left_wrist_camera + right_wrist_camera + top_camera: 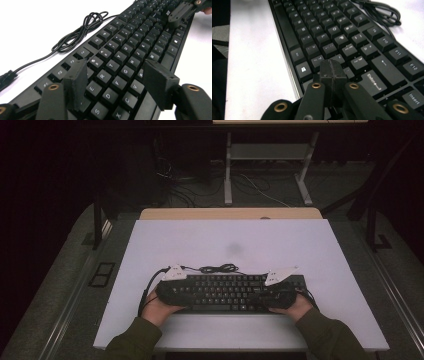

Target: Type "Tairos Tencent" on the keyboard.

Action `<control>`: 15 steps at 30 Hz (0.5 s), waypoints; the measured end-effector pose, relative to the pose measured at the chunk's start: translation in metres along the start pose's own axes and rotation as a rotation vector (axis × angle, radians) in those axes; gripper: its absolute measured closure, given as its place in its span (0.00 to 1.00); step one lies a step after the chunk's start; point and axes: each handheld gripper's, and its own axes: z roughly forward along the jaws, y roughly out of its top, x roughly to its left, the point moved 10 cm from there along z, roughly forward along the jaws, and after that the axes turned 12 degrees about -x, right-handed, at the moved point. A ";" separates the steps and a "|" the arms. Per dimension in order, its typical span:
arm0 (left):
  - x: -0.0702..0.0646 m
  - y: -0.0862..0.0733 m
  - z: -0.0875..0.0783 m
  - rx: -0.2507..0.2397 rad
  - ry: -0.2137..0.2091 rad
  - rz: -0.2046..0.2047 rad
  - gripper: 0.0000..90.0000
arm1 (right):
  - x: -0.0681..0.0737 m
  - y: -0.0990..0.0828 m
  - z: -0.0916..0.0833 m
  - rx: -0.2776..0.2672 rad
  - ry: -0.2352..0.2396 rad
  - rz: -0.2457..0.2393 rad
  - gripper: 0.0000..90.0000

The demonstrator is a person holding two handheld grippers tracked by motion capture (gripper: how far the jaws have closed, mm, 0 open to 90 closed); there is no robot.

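The table [150, 245] is the biggest thing here: white top, wooden strip along its far edge, bare on all sides of the work. A second table's frame [267, 165] stands well beyond it on the floor, w/ loose floor cables [180, 185] to its left, none of it near the jaws.

The keyboard [225, 292], black and full-size, lies flat at the near-centre of the table, under both sets of jaws. Left gripper [117, 82] sits over its left end; right gripper [330, 72] over its right end, approx by the Enter key.

Left gripper's jaws stand apart, moderately wide, nothing clamped between them: in the left gripper view one pad hangs over the F-key row side, the other over the near edge by the C/V keys, w/ letter keys E, D, R, F showing in the gap. Right gripper's jaws are pressed together, pad on pad, nothing between; tips hover just above keys left of Enter.

Keyboard cable [75, 35], black, lies in a loose bundle on the table just past the keyboard's far edge, ahead and to the left of the left jaws, ahead-right of the right jaws. It's off to the side, not between either pair.

A hand [157, 310] grips each gripper from the near edge; green sleeves [135, 342].
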 end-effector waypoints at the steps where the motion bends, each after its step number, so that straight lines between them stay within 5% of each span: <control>1: 0.000 -0.001 -0.002 -0.001 0.004 -0.004 0.38 | 0.000 0.001 0.000 -0.006 0.002 0.004 0.99; 8: 0.005 -0.007 -0.013 -0.019 0.012 -0.025 0.34 | -0.001 0.011 -0.003 -0.050 -0.004 0.023 0.90; 15: 0.005 -0.009 -0.015 -0.027 0.010 -0.030 0.33 | -0.007 0.020 0.000 -0.090 -0.026 0.047 0.69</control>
